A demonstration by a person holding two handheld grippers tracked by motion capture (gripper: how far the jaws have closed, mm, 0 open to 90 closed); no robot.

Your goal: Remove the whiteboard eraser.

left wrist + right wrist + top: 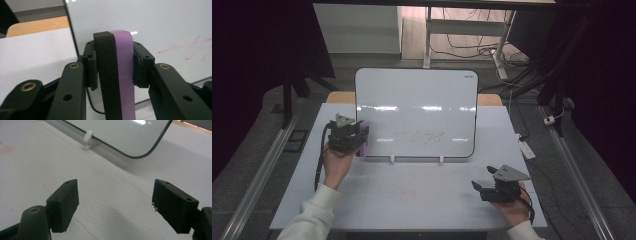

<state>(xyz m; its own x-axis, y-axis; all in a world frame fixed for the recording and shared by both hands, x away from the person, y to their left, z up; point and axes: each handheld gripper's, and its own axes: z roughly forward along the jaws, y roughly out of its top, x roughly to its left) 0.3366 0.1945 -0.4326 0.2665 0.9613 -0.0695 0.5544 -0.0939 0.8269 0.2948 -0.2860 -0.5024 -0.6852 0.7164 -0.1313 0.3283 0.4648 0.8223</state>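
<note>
Black jaws rise from the bottom of the left gripper view, and the left gripper is clenched on an eraser, pads pressing both flat sides. No earlier look is at hand, so I judge only the grip as it stands: firm and square. One half of the eraser is dark, grainy foam or felt, the other a smooth purple plastic back; it is a narrow upright block with a rounded top. In the high view it sits at the left of the frame, right at the lower left edge of the whiteboard.

Faint red marks lie low on the board, a little right of centre. To wipe them well, I would turn the dark foam face flat to the surface, press lightly so the propped board does not tip back, and sweep right across the smears.

That whiteboard is glossy, with rounded corners and a thin dark rim, resting on small white clips. Under it the table is matte white, with a pale red stain.

At the lower right, the right gripper rests released, holding nothing.
</note>
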